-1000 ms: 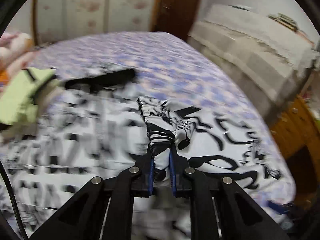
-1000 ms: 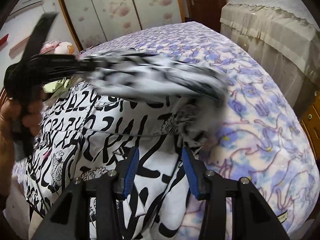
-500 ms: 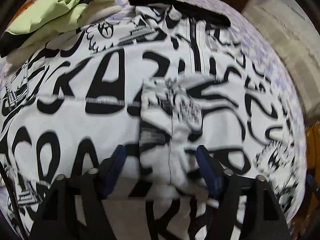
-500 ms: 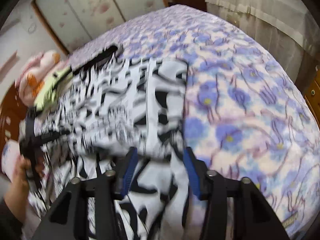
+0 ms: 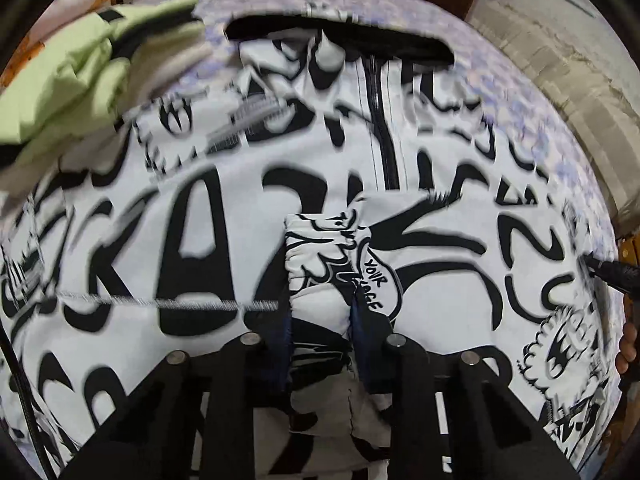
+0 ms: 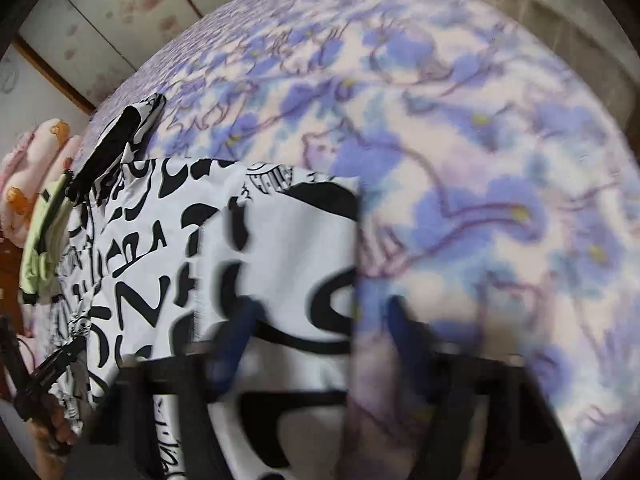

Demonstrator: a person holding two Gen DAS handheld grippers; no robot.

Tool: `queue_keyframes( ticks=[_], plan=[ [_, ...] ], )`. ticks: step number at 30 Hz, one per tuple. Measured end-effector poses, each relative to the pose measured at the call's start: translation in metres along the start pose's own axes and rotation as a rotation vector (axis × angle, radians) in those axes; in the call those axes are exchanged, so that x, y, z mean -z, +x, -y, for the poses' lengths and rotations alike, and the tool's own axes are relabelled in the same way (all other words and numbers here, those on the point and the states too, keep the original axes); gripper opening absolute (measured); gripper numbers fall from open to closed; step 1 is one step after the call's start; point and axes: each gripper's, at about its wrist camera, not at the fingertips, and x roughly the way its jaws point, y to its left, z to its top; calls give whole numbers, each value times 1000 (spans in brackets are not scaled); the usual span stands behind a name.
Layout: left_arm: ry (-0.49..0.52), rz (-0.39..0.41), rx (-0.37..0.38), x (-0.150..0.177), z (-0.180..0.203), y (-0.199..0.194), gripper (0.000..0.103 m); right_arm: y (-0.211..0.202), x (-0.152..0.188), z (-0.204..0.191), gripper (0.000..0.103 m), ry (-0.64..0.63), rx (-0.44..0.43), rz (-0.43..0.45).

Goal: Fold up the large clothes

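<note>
Left wrist view: left gripper closing, pinching the sleeve cuff laid over the printed jacket on the floral bedspread, likely to fold it inward; right gripper blurred, pressed together, empty.

Floral bedspread, green garment, wardrobe doors.
</note>
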Motion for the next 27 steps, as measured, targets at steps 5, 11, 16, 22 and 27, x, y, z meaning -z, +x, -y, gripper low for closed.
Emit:
queue_keyframes(
  ticks=[5, 11, 16, 22, 27],
  plan=[
    [17, 36, -37, -3, -3, 9, 21, 7, 8, -13, 3, -85, 104, 56],
    [26, -12, -34, 2, 0, 1, 51, -21, 21, -5, 17, -26, 31, 6],
    [-16, -21, -19, 21, -15, -20, 70, -59, 79, -7, 45, -71, -57, -25],
    [-76, -26, -28, 47, -24, -11, 63, -59, 136, -19, 45, -138, -14, -62],
    [-37, -47, -11, 55, 1, -16, 27, -61, 144, -12, 12, -118, 22, -16]
  ],
)
